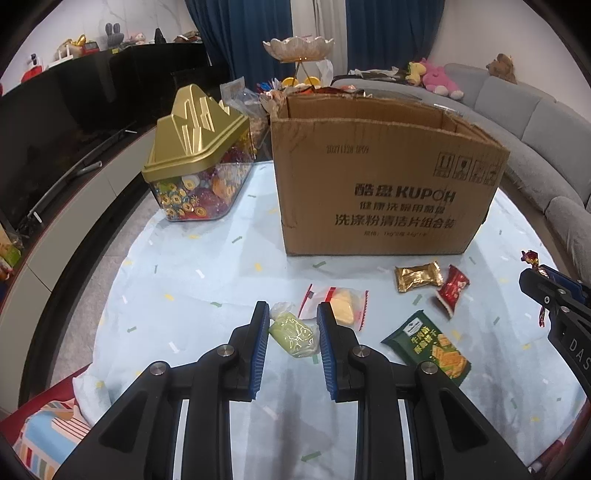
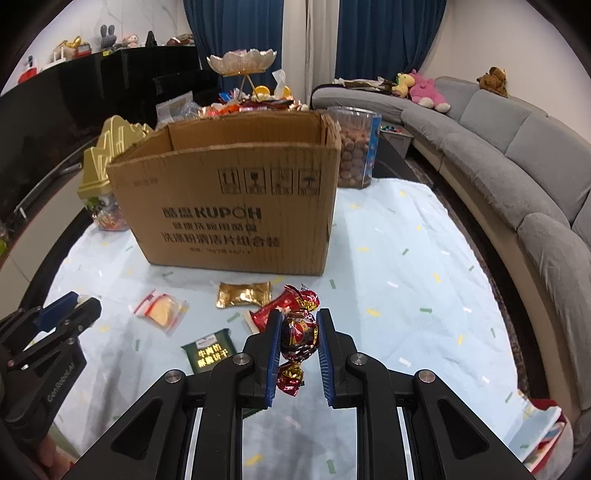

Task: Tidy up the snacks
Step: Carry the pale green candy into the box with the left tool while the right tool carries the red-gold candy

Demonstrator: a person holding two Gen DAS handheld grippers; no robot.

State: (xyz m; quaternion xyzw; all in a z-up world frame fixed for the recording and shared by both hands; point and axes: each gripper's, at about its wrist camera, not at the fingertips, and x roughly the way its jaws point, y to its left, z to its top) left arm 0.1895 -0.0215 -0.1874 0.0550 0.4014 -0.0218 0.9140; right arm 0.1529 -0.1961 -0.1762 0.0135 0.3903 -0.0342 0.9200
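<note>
Showing only rightward: cookie jar (image 2: 357, 147) behind box (image 2: 229, 206).

My left black plastic two-finger gripper (image 1: 292, 332), 2 ribbed blue pads, silver round pivot screws, my right black plastic two-finger gripper (image 2: 298, 338) alike, white "GenRobot.AI" lettering on the left one's side

Home living room — curved grey sofa (image 2: 517, 155), plush toys (image 2: 424, 90), blue curtains (image 2: 388, 33).
</note>
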